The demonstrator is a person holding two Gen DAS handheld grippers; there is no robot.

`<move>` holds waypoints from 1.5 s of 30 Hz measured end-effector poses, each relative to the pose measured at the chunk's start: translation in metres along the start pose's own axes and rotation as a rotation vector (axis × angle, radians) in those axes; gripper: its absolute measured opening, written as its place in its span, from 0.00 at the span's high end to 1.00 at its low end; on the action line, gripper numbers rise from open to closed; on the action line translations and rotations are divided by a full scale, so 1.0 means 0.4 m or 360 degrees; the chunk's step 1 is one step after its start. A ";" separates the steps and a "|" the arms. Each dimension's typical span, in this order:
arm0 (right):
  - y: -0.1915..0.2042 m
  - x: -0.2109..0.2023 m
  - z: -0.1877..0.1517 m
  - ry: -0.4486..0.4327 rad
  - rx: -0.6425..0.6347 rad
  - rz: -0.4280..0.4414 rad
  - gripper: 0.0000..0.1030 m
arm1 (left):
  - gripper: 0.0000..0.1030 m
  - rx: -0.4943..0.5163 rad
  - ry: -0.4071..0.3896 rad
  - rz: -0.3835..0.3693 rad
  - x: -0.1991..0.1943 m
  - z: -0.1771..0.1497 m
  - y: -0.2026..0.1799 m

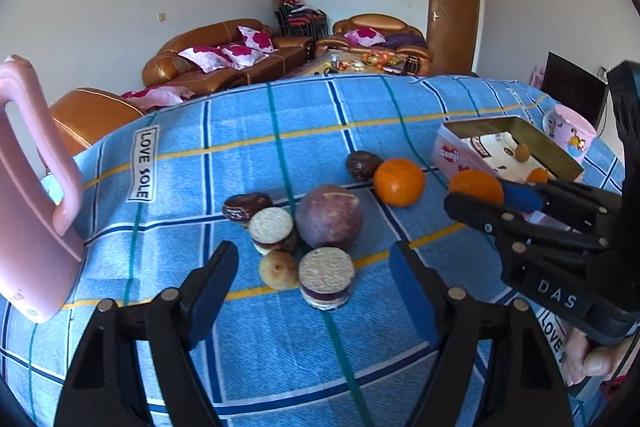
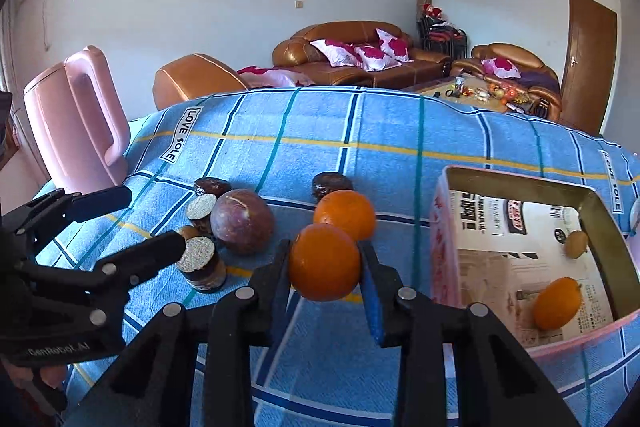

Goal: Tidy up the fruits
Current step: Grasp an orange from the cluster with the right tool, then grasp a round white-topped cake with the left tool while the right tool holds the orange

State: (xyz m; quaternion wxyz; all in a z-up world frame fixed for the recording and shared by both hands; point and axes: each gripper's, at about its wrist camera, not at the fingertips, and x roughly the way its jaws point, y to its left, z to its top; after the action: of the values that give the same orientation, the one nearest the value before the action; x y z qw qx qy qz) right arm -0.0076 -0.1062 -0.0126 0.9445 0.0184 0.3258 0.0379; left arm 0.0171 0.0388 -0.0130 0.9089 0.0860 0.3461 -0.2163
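Observation:
My right gripper (image 2: 324, 265) is shut on an orange (image 2: 324, 261), just left of an open pink box (image 2: 520, 181). That box holds another orange (image 2: 558, 303) and a small tan fruit (image 2: 576, 244). A third orange (image 1: 400, 181) lies on the blue checked cloth (image 1: 240, 131) beside a purple passion fruit (image 1: 330, 217). My left gripper (image 1: 310, 267) is open. Its fingers stand on either side of a round sandwich cake (image 1: 326, 279) without touching it. A second cake (image 1: 272, 229), a small tan fruit (image 1: 278, 269) and two dark dates (image 1: 246, 205) (image 1: 362, 163) lie close by.
A tall pink kettle (image 1: 32, 187) stands at the left edge of the table. A pink cup (image 1: 572, 131) sits behind the box at the far right. In the left wrist view the right gripper (image 1: 484, 195) crosses in front of the box. Brown sofas stand beyond the table.

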 end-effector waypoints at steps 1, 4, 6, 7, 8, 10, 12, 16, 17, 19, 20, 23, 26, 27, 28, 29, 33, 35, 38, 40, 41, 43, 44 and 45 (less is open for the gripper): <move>-0.009 -0.003 -0.001 0.0002 0.0011 0.0003 0.67 | 0.34 -0.0015 0.0031 -0.0026 0.011 -0.002 -0.004; -0.024 -0.004 -0.001 0.0015 0.0048 0.0026 0.67 | 0.38 -0.0020 0.0097 -0.0016 0.037 -0.011 -0.014; -0.025 -0.004 0.003 0.0014 0.0061 0.0049 0.67 | 0.41 -0.0019 0.0114 0.0000 0.050 -0.016 -0.018; -0.018 0.000 0.004 0.0012 0.0058 0.0055 0.67 | 0.46 -0.0019 0.0106 0.0000 0.053 -0.015 -0.022; -0.017 0.000 0.005 0.0010 0.0054 0.0059 0.67 | 0.50 -0.0016 0.0102 -0.0003 0.054 -0.013 -0.026; -0.013 -0.001 0.004 0.0012 0.0049 0.0076 0.67 | 0.56 -0.0041 0.0106 -0.0025 0.059 -0.011 -0.027; -0.009 0.001 0.003 0.0016 0.0051 0.0086 0.67 | 0.61 -0.0063 0.0116 -0.0041 0.063 -0.009 -0.027; -0.006 0.003 0.000 0.0019 0.0054 0.0085 0.67 | 0.59 -0.0039 0.0120 -0.0018 0.064 -0.010 -0.033; -0.006 0.003 0.000 0.0020 0.0057 0.0085 0.67 | 0.59 -0.0028 0.0124 -0.0010 0.063 -0.011 -0.036; -0.008 0.002 -0.002 0.0021 0.0058 0.0084 0.67 | 0.56 0.0009 0.0149 -0.0044 0.062 -0.017 -0.044; -0.009 0.001 -0.001 0.0021 0.0058 0.0083 0.67 | 0.51 0.0022 0.0187 -0.0099 0.065 -0.023 -0.048; -0.011 0.002 -0.001 0.0025 0.0060 0.0080 0.67 | 0.51 -0.0004 0.0258 -0.0158 0.084 -0.030 -0.052; -0.013 0.005 -0.001 0.0033 0.0065 0.0082 0.67 | 0.53 -0.0064 0.0251 -0.0128 0.090 -0.025 -0.037; -0.014 0.005 -0.001 0.0031 0.0066 0.0083 0.67 | 0.53 -0.0105 0.0249 -0.0117 0.092 -0.023 -0.027; -0.015 0.003 -0.001 0.0027 0.0065 0.0084 0.67 | 0.49 -0.0139 0.0242 -0.0103 0.094 -0.021 -0.018; -0.014 0.002 0.000 0.0023 0.0063 0.0084 0.67 | 0.49 -0.0162 0.0239 -0.0090 0.098 -0.019 -0.013; -0.010 0.002 -0.001 0.0020 0.0045 0.0078 0.67 | 0.52 -0.0163 0.0245 -0.0076 0.115 -0.005 -0.026; -0.008 0.005 -0.003 0.0023 0.0036 0.0068 0.67 | 0.64 -0.0142 0.0247 -0.0066 0.118 -0.003 -0.036; -0.009 0.008 -0.004 0.0025 0.0035 0.0059 0.67 | 0.65 -0.0130 0.0244 -0.0071 0.116 -0.002 -0.040; -0.008 0.012 -0.005 0.0030 0.0030 0.0053 0.67 | 0.65 -0.0128 0.0241 -0.0075 0.116 -0.003 -0.044; -0.008 0.014 -0.006 0.0032 0.0027 0.0051 0.67 | 0.65 -0.0125 0.0236 -0.0071 0.112 -0.003 -0.044; -0.006 0.014 -0.007 0.0023 0.0025 0.0049 0.67 | 0.65 -0.0114 0.0203 -0.0032 0.098 -0.005 -0.041; -0.007 0.012 -0.005 0.0012 0.0025 0.0046 0.67 | 0.65 -0.0109 0.0174 -0.0001 0.088 -0.004 -0.042; -0.008 0.009 -0.006 -0.0004 0.0027 0.0045 0.67 | 0.65 -0.0105 0.0142 0.0030 0.078 -0.003 -0.041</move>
State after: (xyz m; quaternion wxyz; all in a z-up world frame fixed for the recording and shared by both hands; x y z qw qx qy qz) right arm -0.0061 -0.1090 -0.0168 0.9441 0.0310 0.3246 0.0486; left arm 0.0296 0.0142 -0.0349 0.8969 0.0687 0.3923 -0.1921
